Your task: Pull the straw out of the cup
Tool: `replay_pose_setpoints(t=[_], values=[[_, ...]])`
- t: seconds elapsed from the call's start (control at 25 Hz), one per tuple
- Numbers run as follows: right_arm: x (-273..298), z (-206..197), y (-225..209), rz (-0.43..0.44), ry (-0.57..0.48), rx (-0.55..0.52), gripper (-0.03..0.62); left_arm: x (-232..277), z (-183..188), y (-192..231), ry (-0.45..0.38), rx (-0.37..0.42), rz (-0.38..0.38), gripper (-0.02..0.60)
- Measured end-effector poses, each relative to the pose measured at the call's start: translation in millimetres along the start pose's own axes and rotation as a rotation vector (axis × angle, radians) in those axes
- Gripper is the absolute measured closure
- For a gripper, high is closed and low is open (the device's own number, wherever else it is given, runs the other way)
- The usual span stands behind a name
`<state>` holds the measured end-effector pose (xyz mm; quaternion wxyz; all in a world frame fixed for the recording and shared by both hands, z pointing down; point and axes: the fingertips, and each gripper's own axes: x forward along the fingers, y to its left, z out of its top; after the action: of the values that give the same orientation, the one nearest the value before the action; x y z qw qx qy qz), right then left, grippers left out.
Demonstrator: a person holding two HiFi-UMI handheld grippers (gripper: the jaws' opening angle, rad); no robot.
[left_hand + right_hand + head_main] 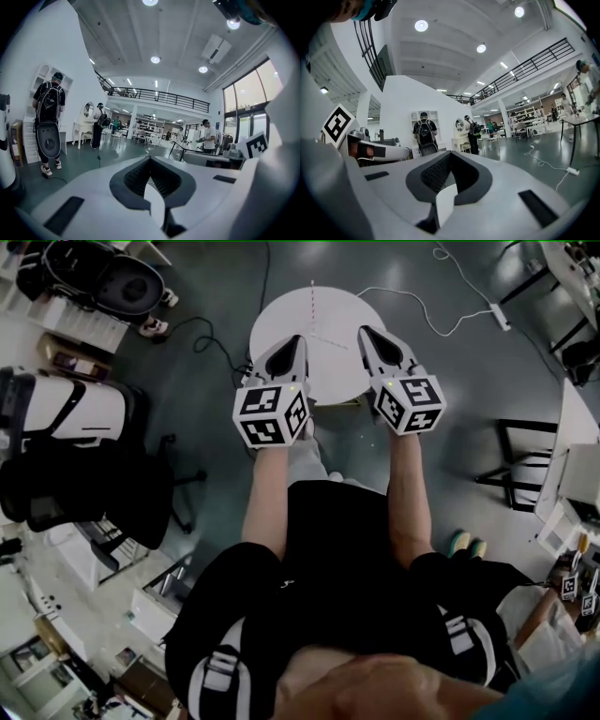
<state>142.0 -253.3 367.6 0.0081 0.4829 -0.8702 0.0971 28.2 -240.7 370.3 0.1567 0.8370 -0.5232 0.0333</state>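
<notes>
No cup and no straw show in any view. In the head view a person holds both grippers side by side over the near part of a small round white table (pixel 323 320). The left gripper (pixel 295 341) and the right gripper (pixel 367 333) both point away from the body, each with its marker cube nearest the hands. In the left gripper view the left gripper (pixel 150 158) has its jaws closed tip to tip with nothing between them. The right gripper (pixel 449 154) looks the same in the right gripper view. Both gripper cameras look out level across a large hall.
A black office chair (pixel 66 493) stands at the left and a black frame stand (pixel 525 465) at the right. A white cable with a power strip (pixel 497 315) lies on the grey floor. People stand far off, one with a backpack (pixel 49 101).
</notes>
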Motion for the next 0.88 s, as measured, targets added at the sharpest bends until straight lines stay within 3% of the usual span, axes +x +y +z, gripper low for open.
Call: replay_pose_setpoints(t=[0.56,0.88], values=[[96.6,-48.3,-24.4,0.018,0.133,0.082,0.577,76.6,-30.3,66.9,0.141,-0.059,0.028,0.574],[134.2,-87.0,-42.3,-0.028,0.227,0.081,0.577,122.4,-68.9,89.0,0.241,-0.11,-0.007,0.574]])
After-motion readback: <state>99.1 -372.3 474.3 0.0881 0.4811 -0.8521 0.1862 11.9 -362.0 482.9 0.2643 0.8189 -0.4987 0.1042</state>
